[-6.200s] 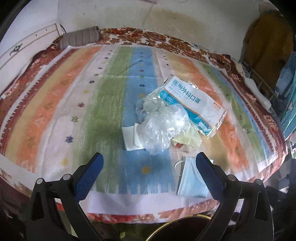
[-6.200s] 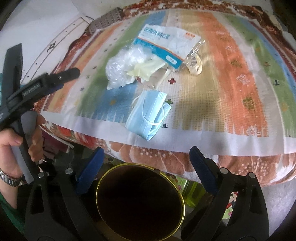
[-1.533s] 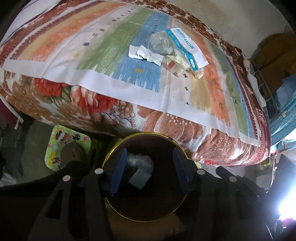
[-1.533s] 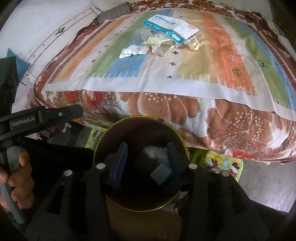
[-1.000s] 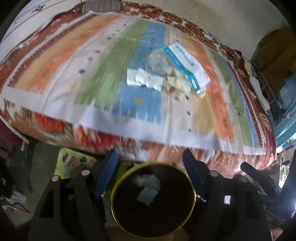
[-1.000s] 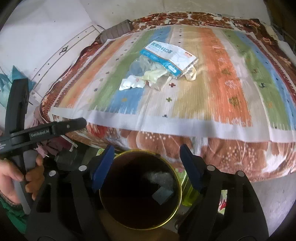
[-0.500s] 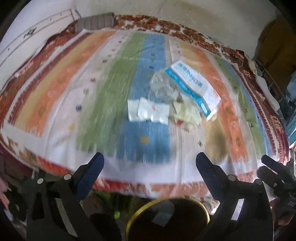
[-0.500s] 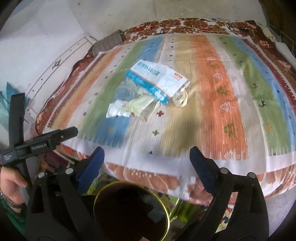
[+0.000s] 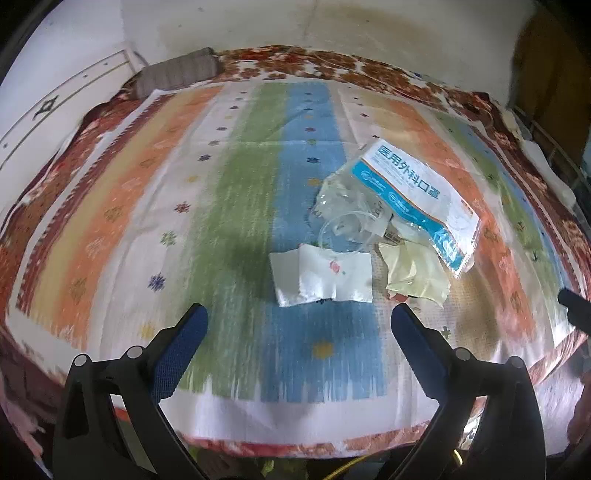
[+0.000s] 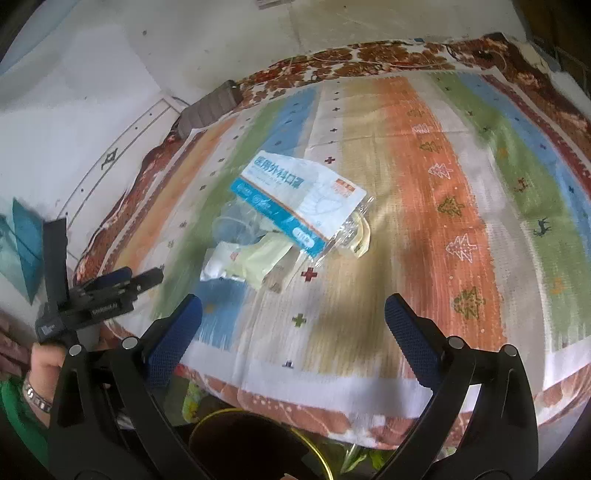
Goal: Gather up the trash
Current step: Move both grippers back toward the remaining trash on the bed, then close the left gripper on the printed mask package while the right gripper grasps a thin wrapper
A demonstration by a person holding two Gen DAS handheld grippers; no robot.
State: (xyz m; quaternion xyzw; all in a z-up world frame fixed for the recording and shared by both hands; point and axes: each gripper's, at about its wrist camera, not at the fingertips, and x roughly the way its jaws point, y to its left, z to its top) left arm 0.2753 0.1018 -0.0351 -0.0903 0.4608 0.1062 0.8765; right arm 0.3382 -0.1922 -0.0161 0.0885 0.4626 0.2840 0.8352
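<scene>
A pile of trash lies on the striped bed cover [image 9: 221, 206]: a white wrapper [image 9: 320, 277], a pale yellow wrapper [image 9: 415, 275], crumpled clear plastic [image 9: 351, 218] and a blue-and-white mask pack [image 9: 417, 195]. The pile also shows in the right wrist view, with the mask pack [image 10: 295, 199] on top. My left gripper [image 9: 299, 332] is open and empty, just short of the white wrapper. My right gripper [image 10: 293, 319] is open and empty, near the bed's front edge. The left gripper also shows in the right wrist view [image 10: 122, 282].
A dark bin with a yellow rim [image 10: 258, 439] stands on the floor below the bed's front edge. A grey striped pillow [image 9: 173, 75] lies at the far left of the bed. A white wall [image 9: 332, 22] is behind.
Both grippers have risen from over the bin and moved forward over the bed toward the trash pile. Both jaws have opened wider. The blue mask and the clear plastic ball are in the bin.
</scene>
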